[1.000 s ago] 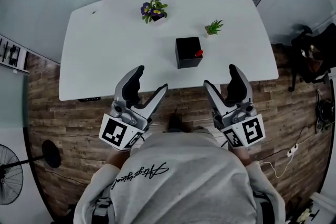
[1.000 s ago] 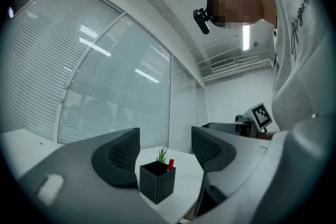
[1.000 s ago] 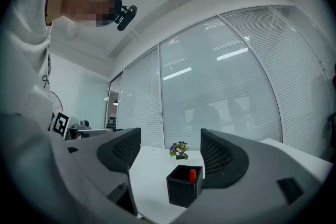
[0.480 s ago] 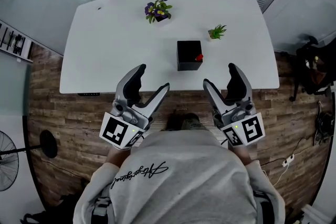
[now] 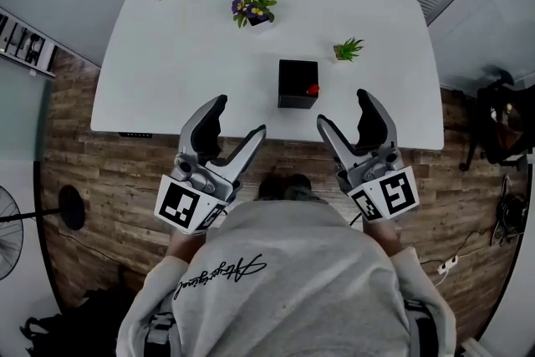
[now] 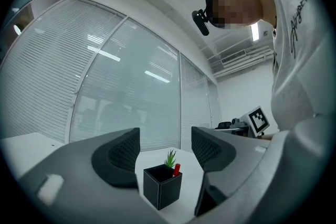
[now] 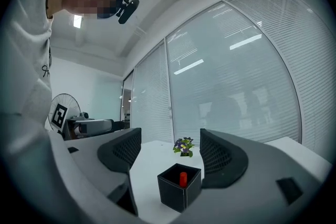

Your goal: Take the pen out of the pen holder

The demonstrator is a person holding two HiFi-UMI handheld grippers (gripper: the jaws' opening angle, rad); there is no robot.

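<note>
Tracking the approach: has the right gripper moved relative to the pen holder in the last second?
Yes. The right gripper has edged forward, closer to the black pen holder on the table.

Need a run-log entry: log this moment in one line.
pre-grasp | left gripper: open, empty | right gripper: open, empty | red pen: in black pen holder

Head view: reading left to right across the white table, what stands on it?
purple flower pot → black pen holder, with the red pen standing in its right side → small green plant
</note>
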